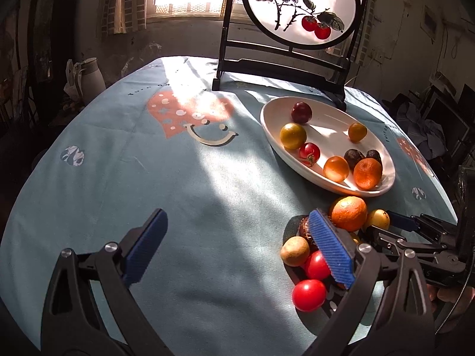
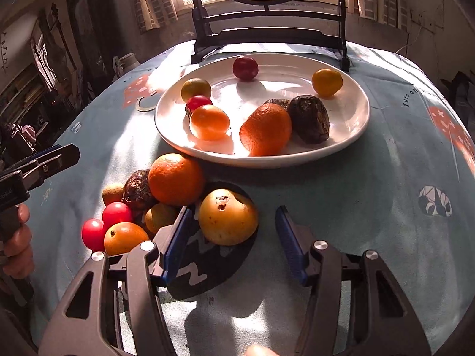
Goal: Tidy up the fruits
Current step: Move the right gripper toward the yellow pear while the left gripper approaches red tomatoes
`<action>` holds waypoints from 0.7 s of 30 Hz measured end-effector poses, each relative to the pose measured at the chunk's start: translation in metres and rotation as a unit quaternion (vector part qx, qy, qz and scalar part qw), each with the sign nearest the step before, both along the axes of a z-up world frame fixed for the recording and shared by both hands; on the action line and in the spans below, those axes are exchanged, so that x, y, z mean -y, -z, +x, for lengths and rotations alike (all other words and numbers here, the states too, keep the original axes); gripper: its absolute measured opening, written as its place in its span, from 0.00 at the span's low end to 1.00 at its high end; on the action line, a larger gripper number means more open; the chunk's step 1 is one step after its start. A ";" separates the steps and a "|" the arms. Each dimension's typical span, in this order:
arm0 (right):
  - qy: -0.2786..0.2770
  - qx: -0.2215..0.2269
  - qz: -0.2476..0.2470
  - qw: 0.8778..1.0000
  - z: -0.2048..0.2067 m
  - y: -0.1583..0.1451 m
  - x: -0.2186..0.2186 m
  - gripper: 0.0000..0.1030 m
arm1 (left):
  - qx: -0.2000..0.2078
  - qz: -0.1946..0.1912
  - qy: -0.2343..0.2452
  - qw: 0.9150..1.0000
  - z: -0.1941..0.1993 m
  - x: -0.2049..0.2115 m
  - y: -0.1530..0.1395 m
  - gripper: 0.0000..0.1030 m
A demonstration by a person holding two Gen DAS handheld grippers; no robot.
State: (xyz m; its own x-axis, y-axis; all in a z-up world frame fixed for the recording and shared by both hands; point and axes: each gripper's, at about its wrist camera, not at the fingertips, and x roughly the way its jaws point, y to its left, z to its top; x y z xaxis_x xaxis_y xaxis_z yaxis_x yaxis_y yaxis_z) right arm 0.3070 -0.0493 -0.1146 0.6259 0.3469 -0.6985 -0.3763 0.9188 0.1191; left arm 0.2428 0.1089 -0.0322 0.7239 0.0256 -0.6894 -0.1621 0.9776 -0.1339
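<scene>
A white oval plate (image 2: 353, 127) (image 1: 268, 121) holds several fruits: oranges, a red plum, cherry tomatoes and dark wrinkled fruits. In front of it a loose pile lies on the cloth: a big orange (image 2: 175, 179) (image 1: 349, 213), a yellow spotted fruit (image 2: 227, 216) (image 1: 377, 219), red tomatoes (image 2: 116, 213) (image 1: 308, 294), a kiwi (image 1: 294, 251) and a dark fruit (image 2: 137, 189). My right gripper (image 2: 234, 231) is open, its jaws either side of the yellow fruit, not closed on it. My left gripper (image 1: 243, 246) is open and empty, left of the pile.
A dark wooden stand with a round painted screen (image 1: 299, 6) stands behind the plate. The round table has a blue patterned cloth (image 1: 178, 163). A dark printed patch (image 2: 213, 267) lies under the pile. A white jug (image 1: 92, 74) stands beyond the table's far left edge.
</scene>
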 end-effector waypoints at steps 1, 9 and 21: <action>0.000 0.000 0.001 1.000 0.000 0.001 0.000 0.55 | -0.001 0.001 0.001 1.000 0.000 0.000 0.000 0.95; -0.003 -0.001 -0.001 1.000 0.001 0.004 -0.002 0.53 | 0.000 0.010 0.007 1.000 -0.001 0.004 -0.001 0.95; -0.007 0.004 -0.002 1.000 -0.001 0.004 -0.005 0.39 | -0.006 0.015 0.009 1.000 0.000 0.006 0.001 0.95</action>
State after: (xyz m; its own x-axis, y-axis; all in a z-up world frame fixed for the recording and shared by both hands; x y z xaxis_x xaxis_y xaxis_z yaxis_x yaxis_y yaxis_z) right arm 0.3061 -0.0447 -0.1184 0.6270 0.3518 -0.6951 -0.3895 0.9143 0.1114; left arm 0.2429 0.1029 -0.0330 0.7161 0.0330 -0.6972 -0.1460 0.9838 -0.1035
